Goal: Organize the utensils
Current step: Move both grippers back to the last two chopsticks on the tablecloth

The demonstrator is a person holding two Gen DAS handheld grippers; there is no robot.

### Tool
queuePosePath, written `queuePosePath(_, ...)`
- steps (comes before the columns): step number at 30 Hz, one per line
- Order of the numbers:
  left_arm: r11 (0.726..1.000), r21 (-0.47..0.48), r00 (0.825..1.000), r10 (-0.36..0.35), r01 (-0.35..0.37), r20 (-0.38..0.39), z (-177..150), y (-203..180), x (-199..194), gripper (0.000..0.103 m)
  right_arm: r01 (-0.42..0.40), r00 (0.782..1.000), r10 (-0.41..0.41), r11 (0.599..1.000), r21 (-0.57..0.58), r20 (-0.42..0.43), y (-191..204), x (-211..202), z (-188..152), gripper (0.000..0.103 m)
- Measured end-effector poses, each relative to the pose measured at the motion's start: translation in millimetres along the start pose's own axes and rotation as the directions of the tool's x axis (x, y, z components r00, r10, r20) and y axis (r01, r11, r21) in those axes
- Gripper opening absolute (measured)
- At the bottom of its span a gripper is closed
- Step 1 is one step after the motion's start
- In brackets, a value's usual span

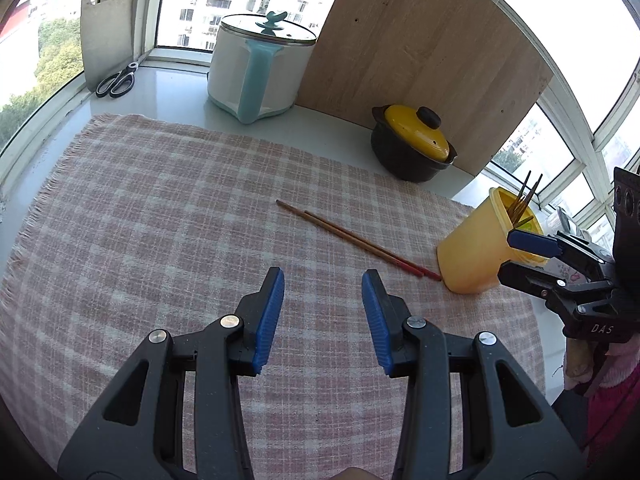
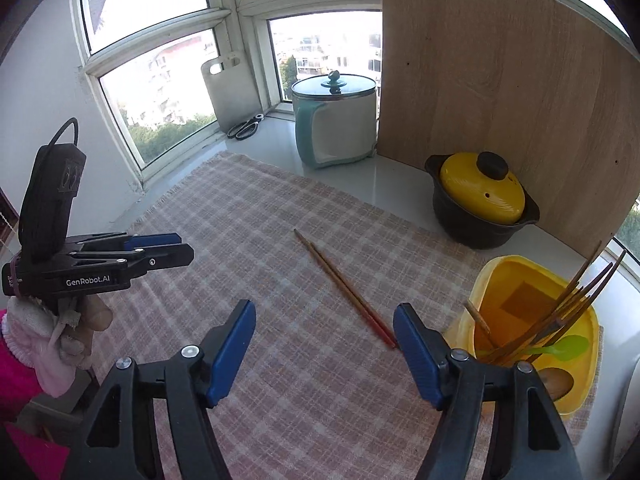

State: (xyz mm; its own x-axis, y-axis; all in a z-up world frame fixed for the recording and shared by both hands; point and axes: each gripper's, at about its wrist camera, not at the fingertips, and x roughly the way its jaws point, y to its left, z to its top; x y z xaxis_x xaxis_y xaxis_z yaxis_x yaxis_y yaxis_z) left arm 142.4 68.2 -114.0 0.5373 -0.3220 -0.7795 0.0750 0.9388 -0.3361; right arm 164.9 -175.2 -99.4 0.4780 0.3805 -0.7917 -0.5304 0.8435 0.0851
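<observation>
A pair of brown chopsticks with red ends (image 1: pixel 356 240) (image 2: pixel 346 288) lies on the pink checked cloth (image 1: pixel 160 208) (image 2: pixel 280 240). A yellow utensil holder (image 1: pixel 476 248) (image 2: pixel 532 320) stands at the cloth's right edge, holding several chopsticks, a green spoon (image 2: pixel 568 346) and a wooden spoon (image 2: pixel 554 382). My left gripper (image 1: pixel 323 280) is open and empty, above the cloth short of the chopsticks. My right gripper (image 2: pixel 325 312) is open and empty, near the chopsticks' red ends, just left of the holder. Each gripper also shows in the other's view, the right (image 1: pixel 532 254) and the left (image 2: pixel 172 246).
A black pot with a yellow lid (image 1: pixel 412 144) (image 2: pixel 480 200) stands behind the cloth before a leaning wooden board (image 1: pixel 420 52) (image 2: pixel 500 80). A white and teal pot (image 1: pixel 260 68) (image 2: pixel 336 120), scissors (image 1: pixel 116 80) (image 2: pixel 246 126) and a white cutting board (image 1: pixel 106 28) (image 2: pixel 228 88) stand by the windows.
</observation>
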Motion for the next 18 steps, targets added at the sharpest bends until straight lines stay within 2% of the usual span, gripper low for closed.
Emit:
queuePosePath(4,1.0,-0.026,0.999,-0.001,0.0,-0.044,-13,14,9,0.041,-0.023,0.992,0.017,0.999,-0.047,-0.121,1,45,6,0.061)
queuePosePath(9,0.998,-0.064,0.997,0.007,-0.012,-0.075,-27,30,16,0.041,-0.058,0.966,0.041,0.997,-0.06,-0.257,-2,98,14,0.052)
queuePosePath(13,0.995,-0.094,0.997,0.014,-0.021,-0.077,-33,39,15,0.041,-0.034,0.944,0.002,0.995,-0.092,-0.329,-4,133,16,0.048)
queuePosePath(18,0.992,-0.126,0.997,0.022,-0.031,-0.068,-35,48,11,0.041,-0.008,0.926,-0.038,0.993,-0.12,-0.376,-5,159,18,0.047)
